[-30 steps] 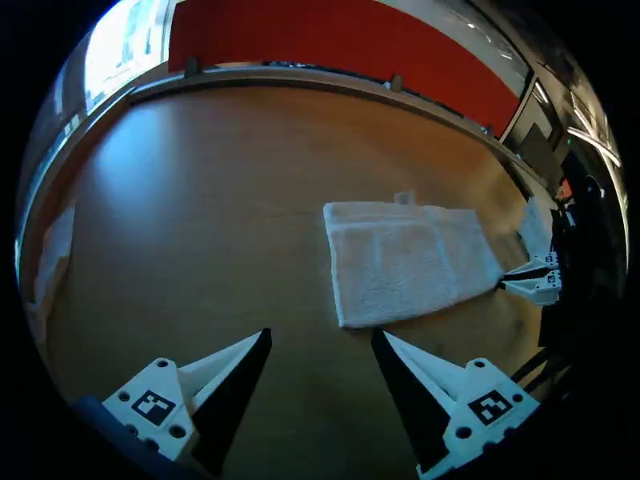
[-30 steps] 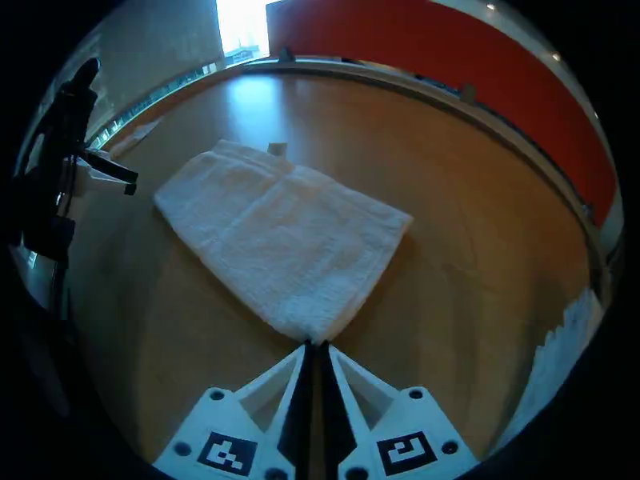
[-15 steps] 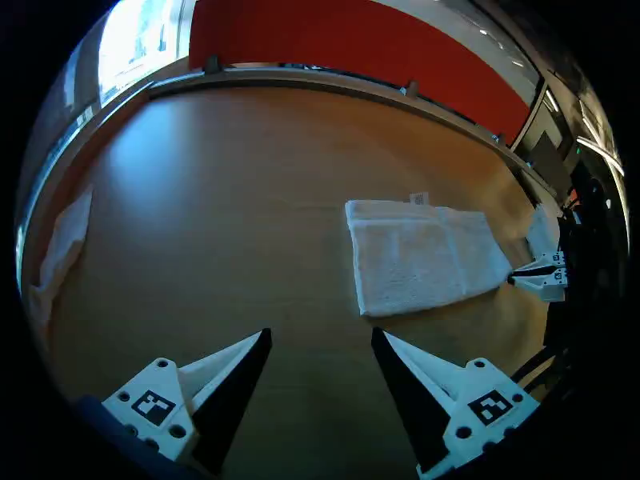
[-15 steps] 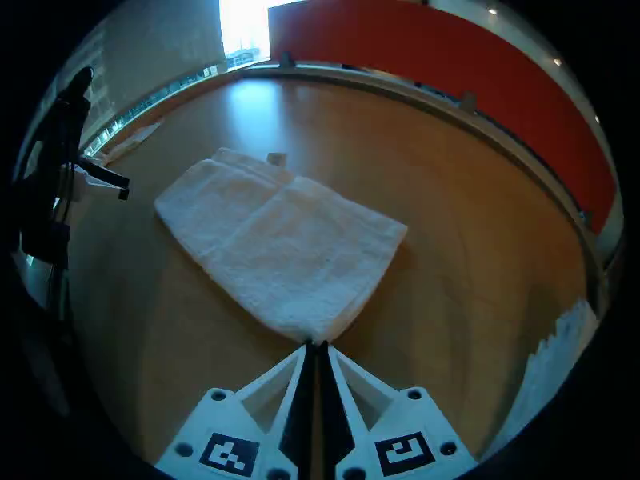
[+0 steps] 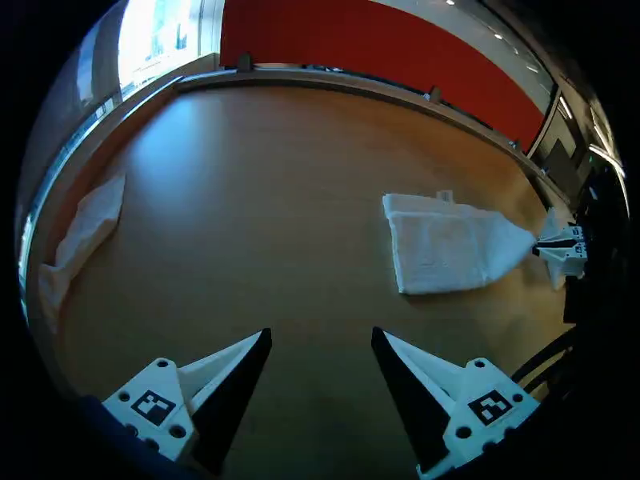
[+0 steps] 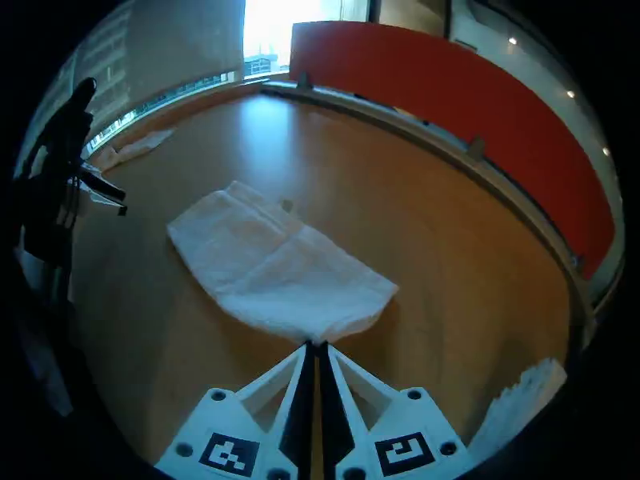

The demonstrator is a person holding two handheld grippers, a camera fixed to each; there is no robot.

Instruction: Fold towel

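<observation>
One fold looks done, another pending: your right claw (image 6: 318,346) clamps a corner of the white terry towel (image 6: 272,272); left claw (image 5: 320,340) gapes above the brown wooden worktop (image 5: 240,200).

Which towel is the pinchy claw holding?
The folded white towel in the middle of the table: the right gripper pinches its near corner. The other cloths lie crumpled at the table's edges, untouched.
</observation>
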